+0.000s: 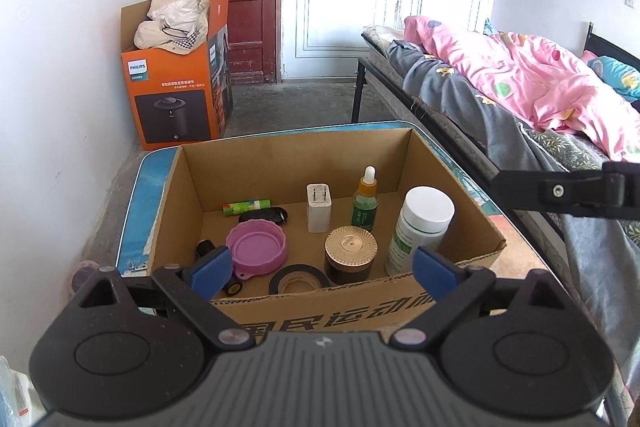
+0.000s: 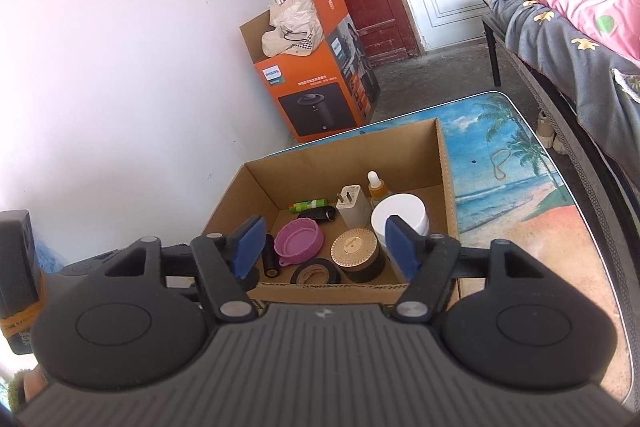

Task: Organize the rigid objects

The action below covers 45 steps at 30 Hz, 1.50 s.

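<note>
Both your grippers, left (image 1: 322, 269) and right (image 2: 326, 247), have jaws wide and empty; ahead of them, the box (image 1: 360, 301) holds a jar (image 1: 351, 254).

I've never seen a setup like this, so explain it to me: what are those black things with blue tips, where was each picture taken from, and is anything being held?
They are two hand-held grippers, each with a camera looking along its blue-padded fingers. One picture comes from the left gripper, the other from the right gripper. Both are open and hold nothing. Ahead, on a beach-print table, sits a cardboard box holding a white-capped bottle, dropper bottle, white charger, gold-lidded jar, pink lid and tape roll.
</note>
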{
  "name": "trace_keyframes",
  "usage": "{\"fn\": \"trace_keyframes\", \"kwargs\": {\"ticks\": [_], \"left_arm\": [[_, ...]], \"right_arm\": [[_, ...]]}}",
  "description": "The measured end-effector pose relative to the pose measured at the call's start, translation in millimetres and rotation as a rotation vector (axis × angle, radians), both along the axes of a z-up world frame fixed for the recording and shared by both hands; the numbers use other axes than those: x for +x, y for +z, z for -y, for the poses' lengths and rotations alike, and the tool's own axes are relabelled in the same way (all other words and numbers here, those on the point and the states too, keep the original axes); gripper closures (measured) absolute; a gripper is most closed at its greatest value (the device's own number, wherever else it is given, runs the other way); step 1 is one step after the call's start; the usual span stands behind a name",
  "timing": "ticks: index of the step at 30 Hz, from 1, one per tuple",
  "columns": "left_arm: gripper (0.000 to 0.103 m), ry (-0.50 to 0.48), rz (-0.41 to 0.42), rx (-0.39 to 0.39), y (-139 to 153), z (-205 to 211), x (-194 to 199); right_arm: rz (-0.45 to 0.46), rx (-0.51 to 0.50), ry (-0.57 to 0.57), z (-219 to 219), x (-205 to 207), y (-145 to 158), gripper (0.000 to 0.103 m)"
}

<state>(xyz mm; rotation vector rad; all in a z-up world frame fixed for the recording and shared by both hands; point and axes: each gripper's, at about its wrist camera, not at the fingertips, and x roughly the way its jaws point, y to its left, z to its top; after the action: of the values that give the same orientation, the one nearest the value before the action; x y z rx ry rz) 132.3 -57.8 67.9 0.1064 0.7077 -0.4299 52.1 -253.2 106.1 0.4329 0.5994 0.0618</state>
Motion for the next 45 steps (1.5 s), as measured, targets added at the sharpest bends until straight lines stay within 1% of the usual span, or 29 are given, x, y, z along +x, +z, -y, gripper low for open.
{"fn": "trace_keyframes", "kwargs": {"ticks": [1,3,4,6,8,10,12,17,19,23,25,34,45], "left_arm": [[0.0,-0.002,-0.002,-0.014,-1,-4,-2],[0.0,0.008,-0.014,-0.028,-3,-12,-7],[0.0,0.022,-0.024,-0.024,-4,-16,-7],[0.0,0.066,-0.04,-0.004,-7,-19,-9],[0.0,0.103,-0.044,0.021,-11,-23,-12],[0.0,0.169,-0.048,0.058,-14,-27,-13],[0.0,0.214,-0.04,0.081,-17,-30,-14],[0.0,0.211,-0.044,0.133,-21,-33,-12],[0.0,0.225,-0.054,0.129,-22,-35,-10],[0.0,0.24,-0.087,0.076,-22,-41,-5],[0.0,0.249,-0.097,0.064,-22,-43,-3],[0.0,0.239,-0.085,0.07,-22,-36,4],[0.0,0.232,-0.071,0.09,-21,-30,8]], "right_arm": [[-0.001,-0.024,-0.019,-3,-4,-2,0.021],[-0.016,-0.072,-0.056,-9,-9,-6,0.016],[-0.025,-0.094,-0.075,-12,-10,-9,0.008],[-0.04,-0.141,-0.104,-19,-12,-14,0.001],[-0.066,-0.192,-0.121,-27,-12,-18,0.001],[-0.088,-0.244,-0.137,-36,-11,-21,0.001],[-0.092,-0.282,-0.14,-45,-12,-26,0.001],[-0.132,-0.296,-0.11,-60,-1,-37,0.001],[-0.143,-0.311,-0.096,-66,4,-40,0.001],[-0.16,-0.329,-0.081,-74,13,-45,0.002],[-0.169,-0.329,-0.082,-74,16,-47,0.002],[-0.18,-0.315,-0.102,-63,27,-51,0.001],[-0.176,-0.316,-0.111,-61,30,-51,0.002]]}}
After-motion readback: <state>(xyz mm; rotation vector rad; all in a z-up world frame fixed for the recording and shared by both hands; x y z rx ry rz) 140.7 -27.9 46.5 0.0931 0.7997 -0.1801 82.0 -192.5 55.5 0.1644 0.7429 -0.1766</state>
